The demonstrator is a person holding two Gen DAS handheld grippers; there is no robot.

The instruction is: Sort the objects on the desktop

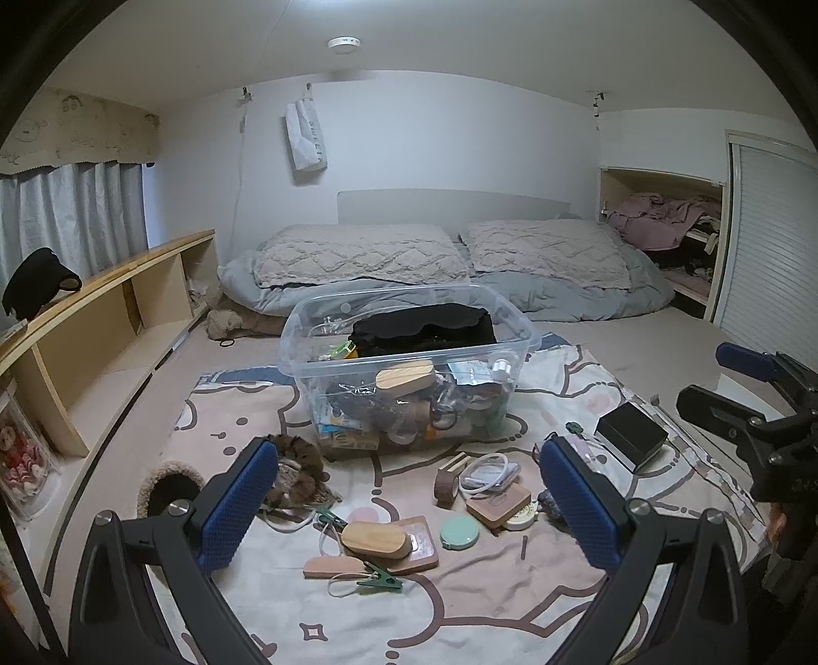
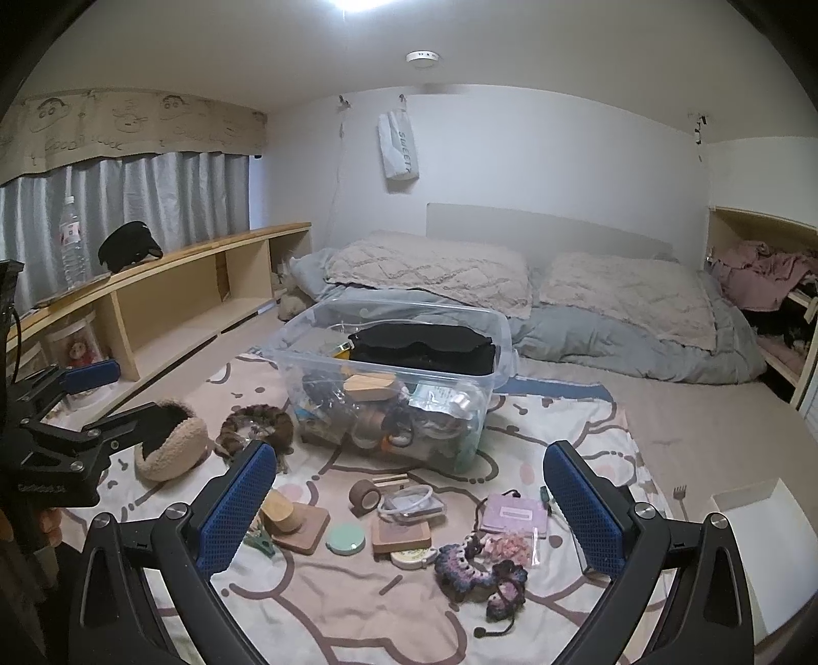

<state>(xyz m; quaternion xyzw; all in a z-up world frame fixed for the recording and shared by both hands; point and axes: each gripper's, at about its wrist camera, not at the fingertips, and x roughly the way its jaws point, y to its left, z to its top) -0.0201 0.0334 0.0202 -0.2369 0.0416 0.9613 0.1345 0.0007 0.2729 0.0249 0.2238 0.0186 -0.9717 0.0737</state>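
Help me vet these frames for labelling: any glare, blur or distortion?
Left wrist view: strong fisheye bending, black corners, even dim light, ceiling lamp not blown out, clear bin sharp. Right wrist view: same bending, blown-out glare at the top edge, slight haze over the pillows.

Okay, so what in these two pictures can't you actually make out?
- Lower contents of the clear bin: both views, a jumble blurred by the plastic wall and topped by a black pouch.
- Black box: left view only; in the right view it is not visible.
- Print on the pink card: right view, too small.
- White box: right view, cut off by the edge.
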